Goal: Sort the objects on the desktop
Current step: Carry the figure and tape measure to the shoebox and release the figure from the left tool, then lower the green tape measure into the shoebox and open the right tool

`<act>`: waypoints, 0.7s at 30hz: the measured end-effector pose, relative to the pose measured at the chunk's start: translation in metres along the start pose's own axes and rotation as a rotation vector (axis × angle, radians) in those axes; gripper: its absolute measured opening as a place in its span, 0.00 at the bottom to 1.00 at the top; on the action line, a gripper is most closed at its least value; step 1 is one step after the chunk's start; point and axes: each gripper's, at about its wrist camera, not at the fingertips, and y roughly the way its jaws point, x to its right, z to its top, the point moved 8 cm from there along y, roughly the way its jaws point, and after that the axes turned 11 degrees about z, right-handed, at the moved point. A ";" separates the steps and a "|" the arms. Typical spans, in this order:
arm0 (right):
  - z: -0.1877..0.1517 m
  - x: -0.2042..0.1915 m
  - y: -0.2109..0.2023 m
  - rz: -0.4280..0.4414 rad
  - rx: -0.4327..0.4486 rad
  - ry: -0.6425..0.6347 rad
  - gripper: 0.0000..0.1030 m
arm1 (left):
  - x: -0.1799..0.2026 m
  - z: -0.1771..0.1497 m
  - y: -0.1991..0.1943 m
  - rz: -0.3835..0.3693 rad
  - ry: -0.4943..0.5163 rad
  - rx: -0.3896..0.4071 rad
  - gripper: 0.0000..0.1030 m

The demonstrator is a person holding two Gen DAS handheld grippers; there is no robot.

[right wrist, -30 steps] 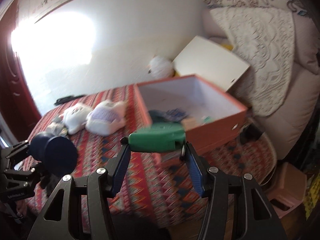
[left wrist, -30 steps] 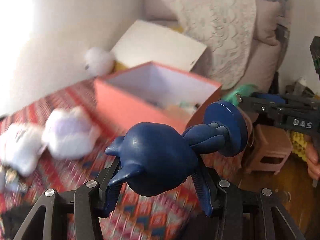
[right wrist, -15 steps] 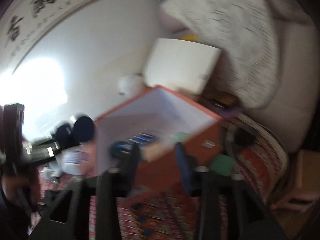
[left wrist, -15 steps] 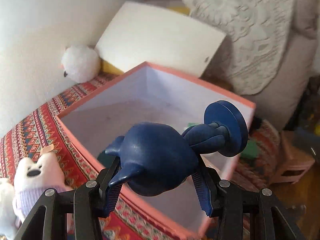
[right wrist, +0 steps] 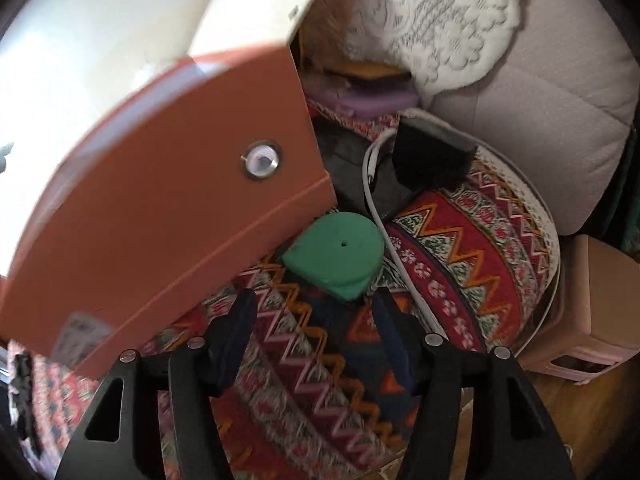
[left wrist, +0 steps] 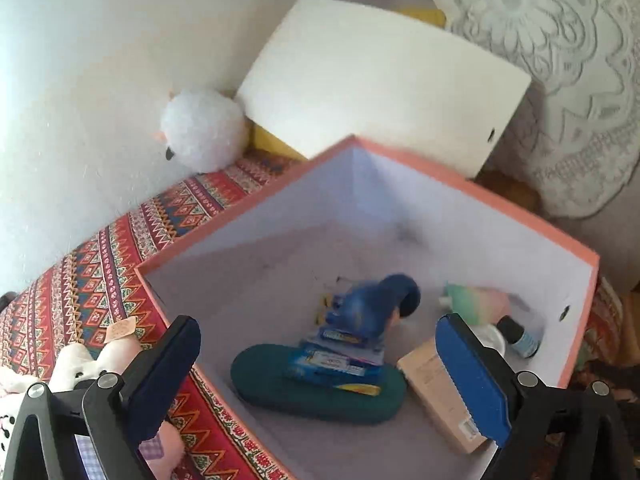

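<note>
The salmon-pink box stands open on the patterned red cloth, white inside, and the left gripper hovers over it with its jaws spreading wide and nothing pressed between them. Inside, the dark blue toy, blurred, lies on a stack of blue packets, which rests on a dark green oval case. Toward the right wall lie a tan carton, a small dark bottle with a blue label and a pastel green-and-pink item too soft to identify. A white lid leans behind the box, beside a round white plush. More plush toys are cut off at the lower left. In the right wrist view the right gripper points down outside the box, its jaws opening, with the green toy lying on the cloth just ahead of them, free of both pads and touching the box's base. A white cable runs beside it to a black block.
</note>
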 end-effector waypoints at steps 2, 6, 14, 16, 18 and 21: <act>0.004 0.004 0.014 -0.036 -0.008 0.006 0.67 | -0.010 -0.002 -0.008 0.000 -0.017 0.011 0.95; 0.018 0.012 0.035 -0.094 0.006 0.036 0.73 | -0.028 -0.010 -0.023 0.000 -0.045 0.027 0.95; 0.017 0.019 0.028 -0.138 0.024 0.082 0.61 | -0.046 -0.042 -0.042 -0.012 -0.079 0.009 0.95; 0.012 0.014 0.012 -0.132 0.038 0.079 0.61 | -0.047 -0.049 -0.044 -0.014 -0.081 0.004 0.95; 0.009 0.005 -0.011 -0.138 0.069 0.052 0.61 | -0.048 -0.056 -0.046 -0.019 -0.081 -0.002 0.95; 0.020 -0.026 -0.055 -0.147 0.153 -0.033 0.61 | -0.051 -0.067 -0.048 -0.018 -0.082 -0.010 0.95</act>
